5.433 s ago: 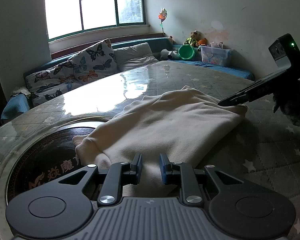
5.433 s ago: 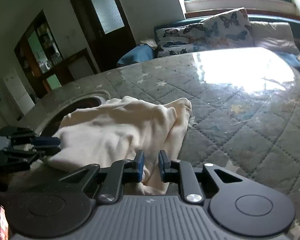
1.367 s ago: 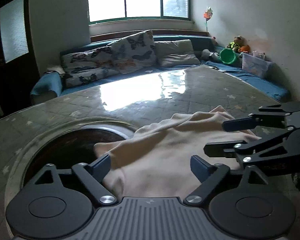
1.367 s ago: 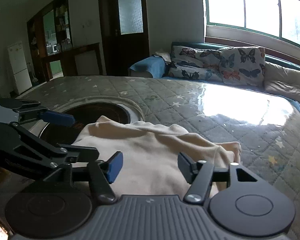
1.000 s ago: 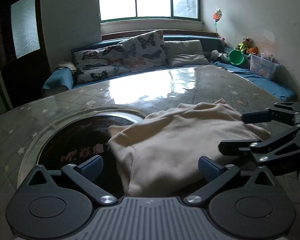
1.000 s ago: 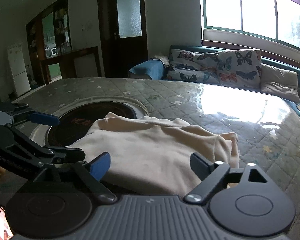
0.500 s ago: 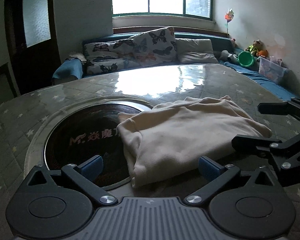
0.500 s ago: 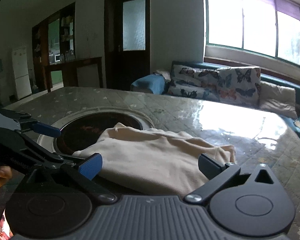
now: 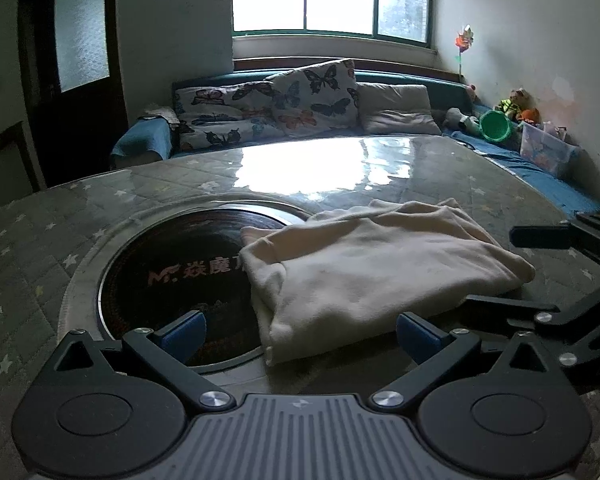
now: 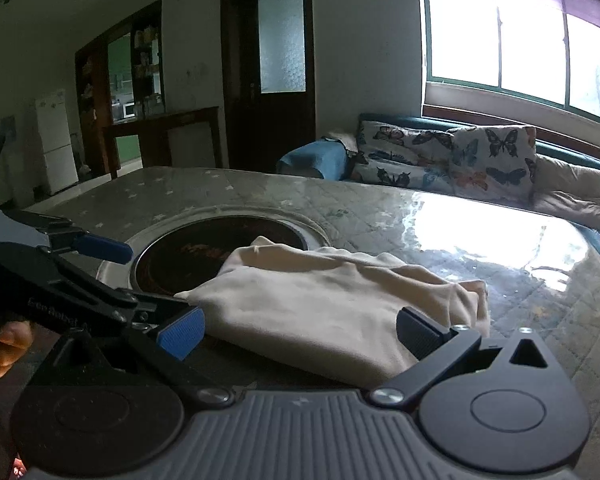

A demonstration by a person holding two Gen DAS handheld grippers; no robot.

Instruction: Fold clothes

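Left wrist view: folded cream garment [image 9: 380, 276] overlaps the table's dark round inset [image 9: 172, 272].

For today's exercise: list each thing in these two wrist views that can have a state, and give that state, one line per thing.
Cream fabric garment: folded, lying flat, one end over the dark round inset.
Left gripper: open, holding nothing.
Right gripper: open, holding nothing.
Dark wooden door with frosted pane: closed.
Green plastic bucket: tipped on its side.
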